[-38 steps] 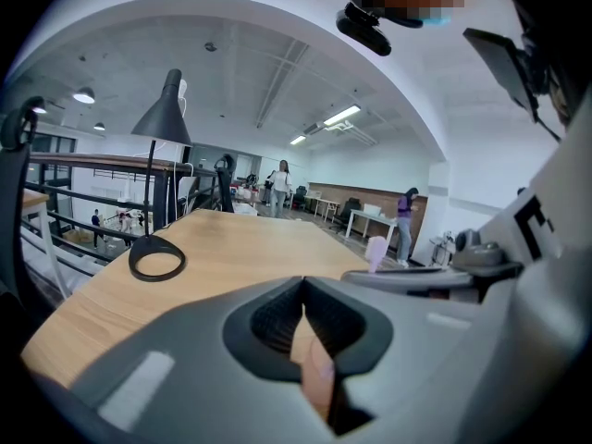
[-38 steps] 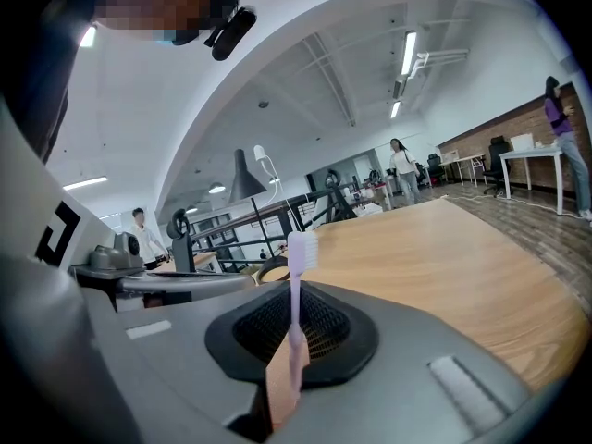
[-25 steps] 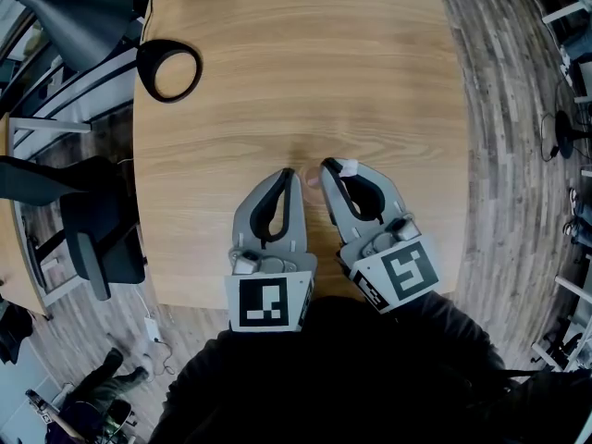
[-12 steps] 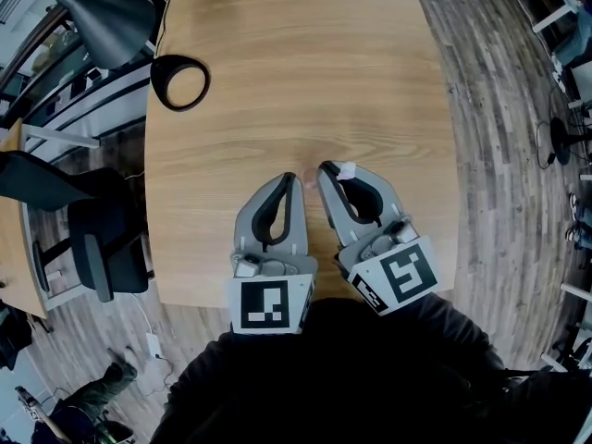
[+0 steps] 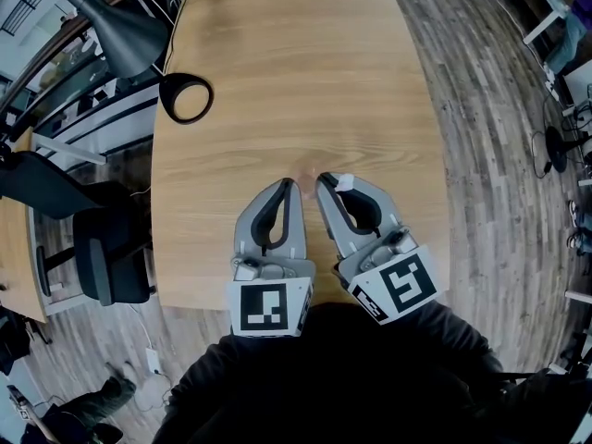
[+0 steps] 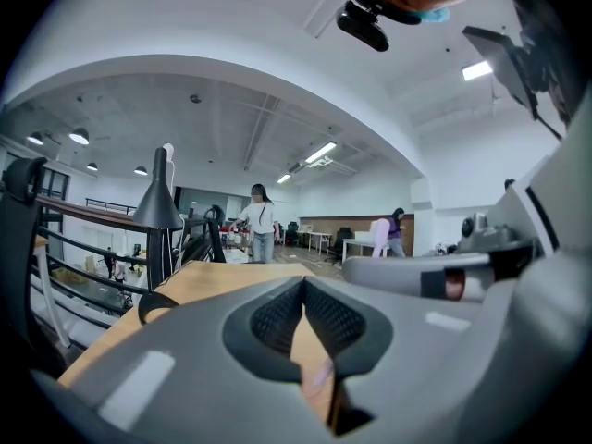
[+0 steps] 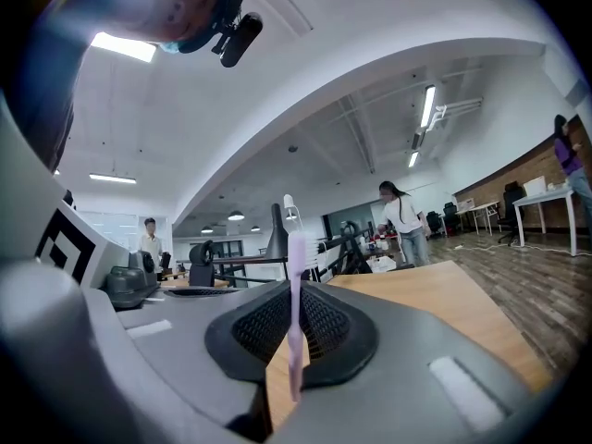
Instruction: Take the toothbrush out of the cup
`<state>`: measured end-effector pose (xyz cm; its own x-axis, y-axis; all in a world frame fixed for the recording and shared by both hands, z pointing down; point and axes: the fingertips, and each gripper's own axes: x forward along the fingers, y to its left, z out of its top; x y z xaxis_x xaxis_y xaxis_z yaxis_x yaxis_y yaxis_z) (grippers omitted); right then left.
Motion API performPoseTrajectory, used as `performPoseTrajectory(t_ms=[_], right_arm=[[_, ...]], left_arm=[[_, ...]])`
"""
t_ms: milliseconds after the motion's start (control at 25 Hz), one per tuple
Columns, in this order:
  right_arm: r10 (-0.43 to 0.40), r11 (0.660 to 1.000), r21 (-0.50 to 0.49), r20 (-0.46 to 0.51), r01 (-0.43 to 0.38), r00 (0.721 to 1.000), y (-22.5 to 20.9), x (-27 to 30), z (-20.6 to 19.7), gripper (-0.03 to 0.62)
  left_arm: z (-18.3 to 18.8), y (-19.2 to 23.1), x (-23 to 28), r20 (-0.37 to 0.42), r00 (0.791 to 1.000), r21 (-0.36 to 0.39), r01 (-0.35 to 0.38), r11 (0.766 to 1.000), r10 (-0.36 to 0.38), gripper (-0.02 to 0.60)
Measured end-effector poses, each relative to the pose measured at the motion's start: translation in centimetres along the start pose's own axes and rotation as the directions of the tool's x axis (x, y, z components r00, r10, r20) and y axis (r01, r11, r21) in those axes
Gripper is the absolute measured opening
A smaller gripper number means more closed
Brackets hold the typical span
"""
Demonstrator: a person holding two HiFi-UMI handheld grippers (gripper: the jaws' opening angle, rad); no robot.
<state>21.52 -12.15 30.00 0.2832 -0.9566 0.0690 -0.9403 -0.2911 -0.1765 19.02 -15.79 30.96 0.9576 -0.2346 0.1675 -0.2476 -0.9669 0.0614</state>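
Grippers sit side by side over the near edge of the wooden table (image 5: 296, 63), tips nearly touching each other.

1. Far left: a dark office chair (image 5: 106, 248) stands on the floor beside the table.
2. Desk lamp (image 5: 116, 21): its dark cone shade hangs over the table's far-left corner. Its ring-shaped base (image 5: 166, 100) rests on the tabletop, well apart from both grippers.
3. Left gripper (image 5: 289, 185): jaws together. In the left gripper view (image 6: 303, 283) the ribbed pads meet at the tip and bare tabletop shows through the gap below them. No item sits between the pads.
4. Toothbrush (image 5: 306, 167): from the head view only a small pink part shows, just past the two sets of tips. In the right gripper view the pale lilac toothbrush (image 7: 296, 313) stands upright, its bristle end above the jaws and its lower end below the pads.
5. Right gripper (image 5: 324, 178): jaws clamped on the toothbrush handle, one pad on each side (image 7: 296, 299).
6. Far right: grey plank floor (image 5: 499, 155) runs along the table edge.
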Motion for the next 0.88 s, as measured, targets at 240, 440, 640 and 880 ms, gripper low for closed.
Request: performPoseTrajectory(t_ms=[240,440,640,880], right_arm=[[-0.005,1.000,-0.010,0.024,0.006,1.000,0.0,-1.3,0.9,0.014],[-0.006,1.000,-0.011,0.024,0.006,1.000,0.3,-2.1,0.8,0.014],[-0.007,1.000,-0.014,0.019,0.007,1.000,0.4,-2.1,0.5,0.014],[-0.014,1.000,-0.022,0.024,0.015,1.000,0.5,-2.1,0.9,0.014]], left_arm=[[1.1,-1.4,-0.6,0.024,1.000,0.026,0.018,0.999,-0.019,0.008],[1.2,-1.7,-1.0,0.022,1.000,0.037,0.021,0.999,-0.022,0.008],[1.1,-1.8,-1.1,0.018,0.999,0.040,0.028,0.999,-0.029,0.008],[1.3,-1.7,-1.2,0.014,0.999,0.048,0.036,0.998,-0.037,0.008]])
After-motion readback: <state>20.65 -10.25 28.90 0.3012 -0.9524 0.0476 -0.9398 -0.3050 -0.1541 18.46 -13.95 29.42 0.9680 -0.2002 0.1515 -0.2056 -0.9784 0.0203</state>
